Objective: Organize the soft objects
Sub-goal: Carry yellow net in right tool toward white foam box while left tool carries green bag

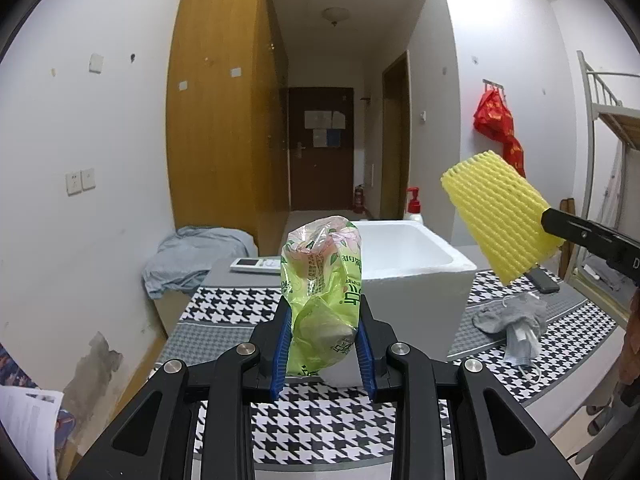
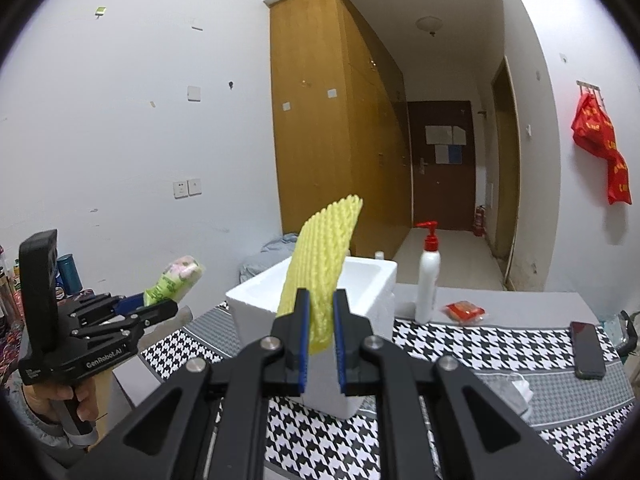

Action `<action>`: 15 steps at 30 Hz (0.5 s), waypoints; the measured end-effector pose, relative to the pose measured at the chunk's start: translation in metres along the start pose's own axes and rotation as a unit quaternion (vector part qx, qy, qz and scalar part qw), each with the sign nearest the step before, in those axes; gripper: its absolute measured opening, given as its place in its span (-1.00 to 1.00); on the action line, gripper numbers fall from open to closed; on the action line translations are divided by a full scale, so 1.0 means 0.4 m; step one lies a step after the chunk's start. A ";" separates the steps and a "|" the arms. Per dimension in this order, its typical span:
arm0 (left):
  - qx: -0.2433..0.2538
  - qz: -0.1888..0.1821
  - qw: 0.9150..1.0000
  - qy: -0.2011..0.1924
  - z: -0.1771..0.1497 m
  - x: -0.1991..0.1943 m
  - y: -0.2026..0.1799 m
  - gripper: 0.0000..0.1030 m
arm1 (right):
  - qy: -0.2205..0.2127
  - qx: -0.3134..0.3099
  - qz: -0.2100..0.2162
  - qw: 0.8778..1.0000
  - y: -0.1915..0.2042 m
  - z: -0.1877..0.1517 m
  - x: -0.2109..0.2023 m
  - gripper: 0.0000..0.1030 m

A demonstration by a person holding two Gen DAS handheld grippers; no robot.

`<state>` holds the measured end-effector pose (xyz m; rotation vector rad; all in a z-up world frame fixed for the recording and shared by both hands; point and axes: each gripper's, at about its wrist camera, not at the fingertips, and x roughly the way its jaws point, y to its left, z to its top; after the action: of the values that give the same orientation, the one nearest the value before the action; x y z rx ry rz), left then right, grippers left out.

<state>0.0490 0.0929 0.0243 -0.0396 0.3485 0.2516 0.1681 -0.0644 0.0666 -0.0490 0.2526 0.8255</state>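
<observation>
I am holding the left gripper point(image 1: 324, 336) clamped on a green plastic packet point(image 1: 320, 292), which is standing upright between the blue pads above the near edge of the counter point(image 1: 328, 424). I am holding the right gripper point(image 2: 320, 340) closed tight on the lower end of a yellow foam net sleeve point(image 2: 320, 268), which is tilting up and to the right. Both items are hanging in the air, just in front of the white foam box point(image 2: 372, 276) sitting mid-counter. A grey sock point(image 1: 508, 314) is lying toward the right edge, a pump bottle point(image 2: 427, 280) is standing beyond the box, and a dark phone point(image 2: 587, 350) is lying near the right edge.
</observation>
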 end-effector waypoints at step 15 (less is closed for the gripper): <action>-0.010 0.030 0.999 -0.012 0.013 -0.015 0.036 -0.41 | -0.015 -0.004 0.007 1.000 -0.006 0.053 0.047 -0.73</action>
<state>0.0417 0.1059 0.0312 -0.0459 0.3230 0.3150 0.1862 -0.0494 0.0824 -0.0419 0.2228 0.8404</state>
